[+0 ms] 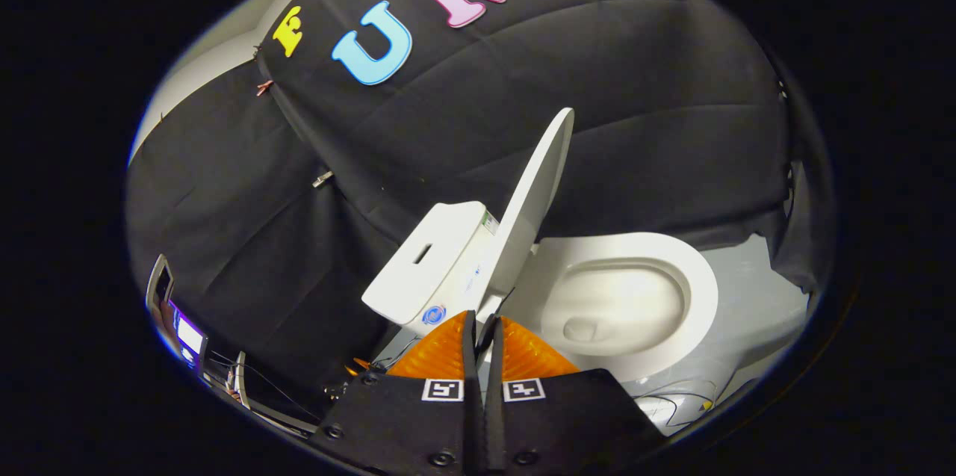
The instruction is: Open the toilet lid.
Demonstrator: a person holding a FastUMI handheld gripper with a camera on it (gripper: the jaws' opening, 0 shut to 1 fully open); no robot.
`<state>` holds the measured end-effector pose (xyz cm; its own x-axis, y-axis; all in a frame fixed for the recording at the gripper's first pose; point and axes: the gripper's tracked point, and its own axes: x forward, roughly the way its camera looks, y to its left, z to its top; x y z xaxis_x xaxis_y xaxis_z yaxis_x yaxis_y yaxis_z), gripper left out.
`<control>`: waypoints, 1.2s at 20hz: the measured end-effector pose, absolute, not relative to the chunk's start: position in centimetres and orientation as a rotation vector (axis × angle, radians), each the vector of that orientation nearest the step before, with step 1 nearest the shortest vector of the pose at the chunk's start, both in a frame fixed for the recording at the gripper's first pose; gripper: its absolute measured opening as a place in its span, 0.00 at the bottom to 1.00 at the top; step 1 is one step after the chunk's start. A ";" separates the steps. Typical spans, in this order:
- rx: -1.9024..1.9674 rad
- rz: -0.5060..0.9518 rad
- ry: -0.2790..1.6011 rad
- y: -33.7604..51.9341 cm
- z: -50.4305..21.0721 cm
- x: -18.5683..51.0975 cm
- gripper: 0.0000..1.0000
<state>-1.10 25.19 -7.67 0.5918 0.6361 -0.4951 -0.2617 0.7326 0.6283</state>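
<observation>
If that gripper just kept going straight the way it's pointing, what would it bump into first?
Most likely the raised toilet lid, near its hinged lower end, or the tank right beside it; depth is hard to judge here. The gripper has its jaws closed together with nothing between them, pointing just below where the lid meets the tank.

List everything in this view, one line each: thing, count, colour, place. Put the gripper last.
toilet lid: one, white, raised upright between the tank and the bowl, just beyond the jaws.
toilet tank: one, white, behind the lid, with a slot in its top.
toilet seat: one, white, down on the bowl, ahead of the jaws.
toilet bowl: one, white, uncovered, inside the seat ring.
floor: one, grey, around the toilet's base.
booth wall: one, black cloth, behind the toilet.
lit screen: one, bright, low by the wall, beyond the tank.
gripper: one, jaws shut together on nothing, their tips just short of the lid's lower end.
</observation>
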 end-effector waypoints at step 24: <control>0.133 0.843 0.487 50.0 0.1 1.4 0.05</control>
<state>1.36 50.01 0.09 0.5628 0.7440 -0.3603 -0.6842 0.6638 0.3019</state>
